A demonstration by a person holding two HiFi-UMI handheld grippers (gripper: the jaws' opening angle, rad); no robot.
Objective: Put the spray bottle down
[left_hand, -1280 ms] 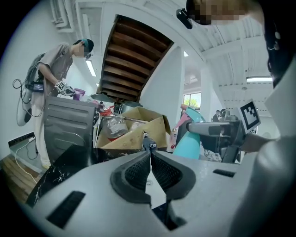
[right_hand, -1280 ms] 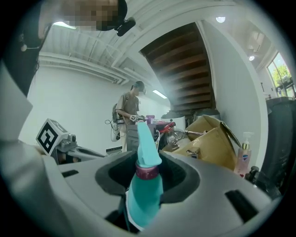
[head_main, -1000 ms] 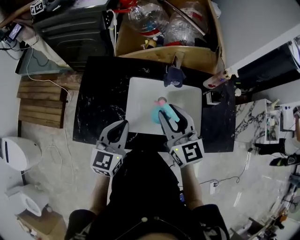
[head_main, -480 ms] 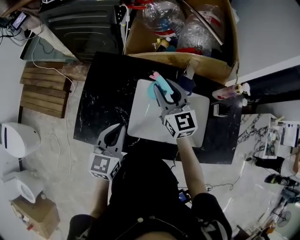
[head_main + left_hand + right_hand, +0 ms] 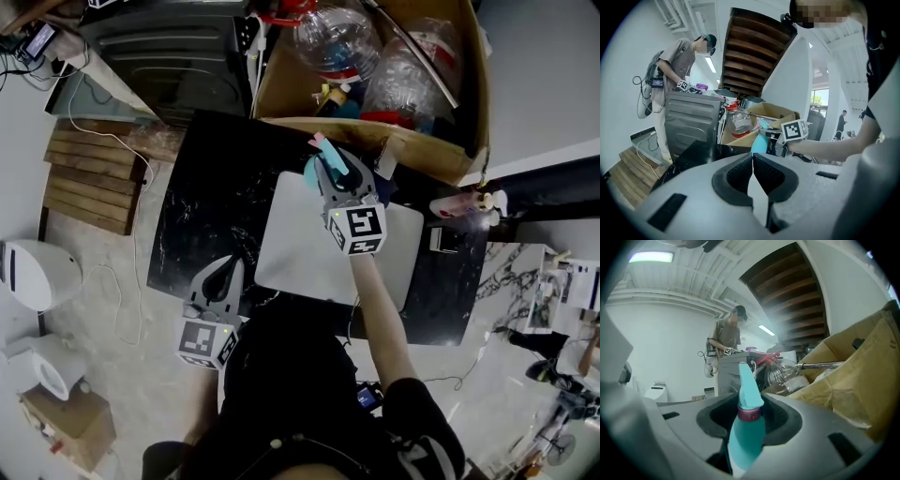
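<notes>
Where the head view hides the grip, right tongs (image 5: pixel 750 412) clamp the spray bottle (image 5: pixel 746 441); left tongs (image 5: pixel 752 169) closed.

A black marble table (image 5: pixel 202 225) is seen in the middle, and a white board (image 5: pixel 295 248) is laid flat on it. At its far edge a cardboard box (image 5: pixel 422 155) is set, filled with clear plastic bottles (image 5: pixel 333 37). A grey metal cabinet (image 5: pixel 169 56) is placed left of the box, with wooden slats (image 5: pixel 84 183) laid on the floor nearby. A person (image 5: pixel 677 61) is seen standing at the cabinet's far side.

Black marble table (image 5: pixel 206 216); wooden steps (image 5: pixel 89 178); pale floor (image 5: pixel 108 361); white walls (image 5: pixel 661 341)
</notes>
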